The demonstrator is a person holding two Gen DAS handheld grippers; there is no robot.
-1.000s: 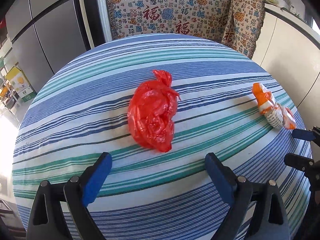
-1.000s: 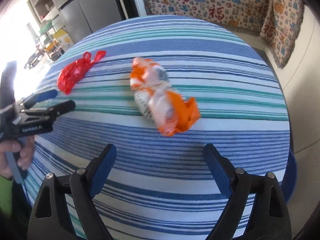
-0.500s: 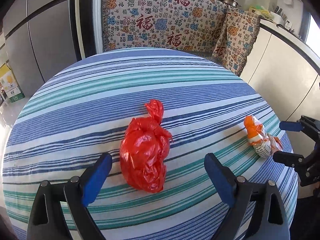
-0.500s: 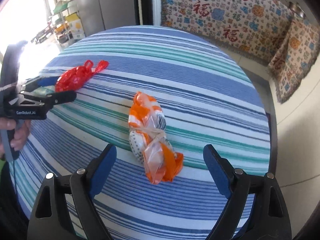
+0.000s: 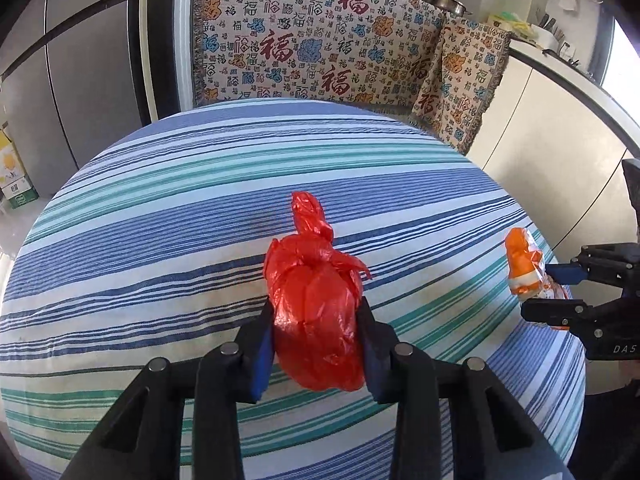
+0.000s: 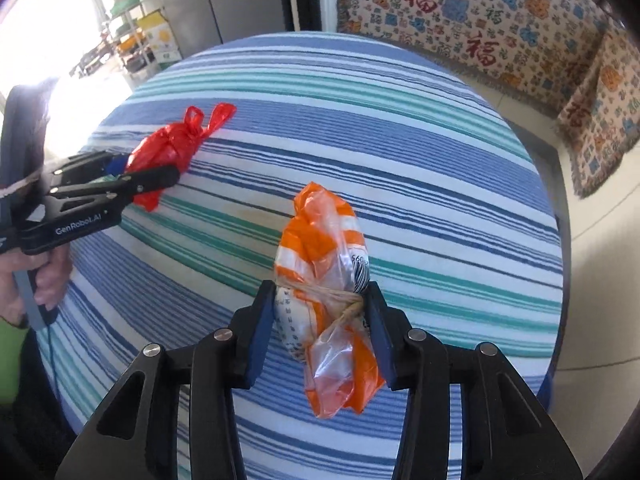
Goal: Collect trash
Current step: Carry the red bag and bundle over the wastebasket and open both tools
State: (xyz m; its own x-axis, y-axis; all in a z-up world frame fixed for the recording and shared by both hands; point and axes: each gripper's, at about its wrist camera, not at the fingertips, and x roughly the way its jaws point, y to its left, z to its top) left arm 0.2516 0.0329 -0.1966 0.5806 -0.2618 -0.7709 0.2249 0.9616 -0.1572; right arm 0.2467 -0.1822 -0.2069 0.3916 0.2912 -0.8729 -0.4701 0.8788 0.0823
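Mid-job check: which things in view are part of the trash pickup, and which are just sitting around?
Job:
- red bag, clamped in the left gripper
- orange-and-white bag, clamped in the right gripper

Lying about:
- striped tablecloth
- patterned throw
- pots
- cartons

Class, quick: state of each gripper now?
Left gripper: just closed on the red bag.
Right gripper: just closed on the orange bag.

Round bench covered in a cloth of blue, teal and white stripes, red knotted plastic bag lying near its middle, orange-and-clear tied bag lying towards one edge, well apart from the red one
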